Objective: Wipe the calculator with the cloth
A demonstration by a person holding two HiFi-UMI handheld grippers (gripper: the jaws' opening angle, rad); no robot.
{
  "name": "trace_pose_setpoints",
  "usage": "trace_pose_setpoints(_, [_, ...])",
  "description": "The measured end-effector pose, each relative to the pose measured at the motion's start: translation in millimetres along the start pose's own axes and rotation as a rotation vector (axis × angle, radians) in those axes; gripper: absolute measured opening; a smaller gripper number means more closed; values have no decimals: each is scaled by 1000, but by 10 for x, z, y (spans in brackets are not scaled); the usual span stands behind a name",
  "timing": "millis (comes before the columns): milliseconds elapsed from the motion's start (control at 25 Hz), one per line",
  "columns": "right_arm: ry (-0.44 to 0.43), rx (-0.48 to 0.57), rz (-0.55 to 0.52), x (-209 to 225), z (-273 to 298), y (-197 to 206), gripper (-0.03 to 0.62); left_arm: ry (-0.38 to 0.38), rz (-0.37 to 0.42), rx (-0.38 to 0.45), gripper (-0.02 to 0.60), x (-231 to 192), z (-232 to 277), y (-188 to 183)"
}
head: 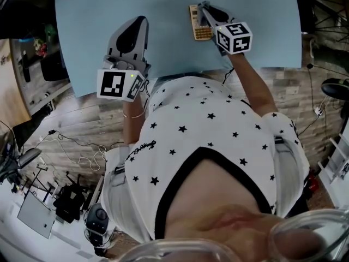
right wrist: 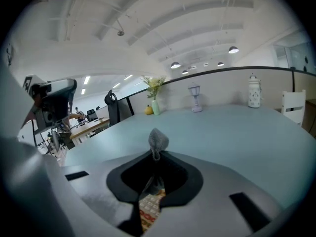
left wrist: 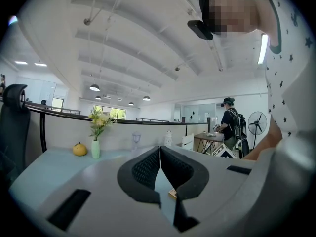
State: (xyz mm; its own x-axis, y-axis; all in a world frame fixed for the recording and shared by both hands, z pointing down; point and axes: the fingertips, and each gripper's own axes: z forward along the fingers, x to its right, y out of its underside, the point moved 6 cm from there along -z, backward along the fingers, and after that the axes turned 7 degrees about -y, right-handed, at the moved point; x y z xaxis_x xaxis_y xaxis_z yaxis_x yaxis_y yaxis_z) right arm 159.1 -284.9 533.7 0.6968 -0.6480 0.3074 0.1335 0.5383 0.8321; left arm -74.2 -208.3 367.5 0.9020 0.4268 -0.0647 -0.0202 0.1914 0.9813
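We pinch cloth [right wrist: 158, 140] in right gripper [right wrist: 156, 154]: soft, limp. Calculator [right wrist: 150, 207] just beneath its jaws: light, stiff, likely slides. Left gripper [left wrist: 160, 157] closed, empty; we'd brace calculator's edge.

The calculator [head: 199, 23] lies on the table [head: 109, 15] beneath the right gripper [head: 204, 7], the left gripper [head: 139, 22] to its left.

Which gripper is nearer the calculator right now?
Right. The right gripper sits over the calculator, clamping the cloth; the left gripper is off to the left, clear of it.
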Motion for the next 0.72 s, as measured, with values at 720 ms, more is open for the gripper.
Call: trace_pose_setpoints(720, [-8, -109, -70, -159, 185, 318, 35, -13, -13, -3, 29, -33, -128, 38])
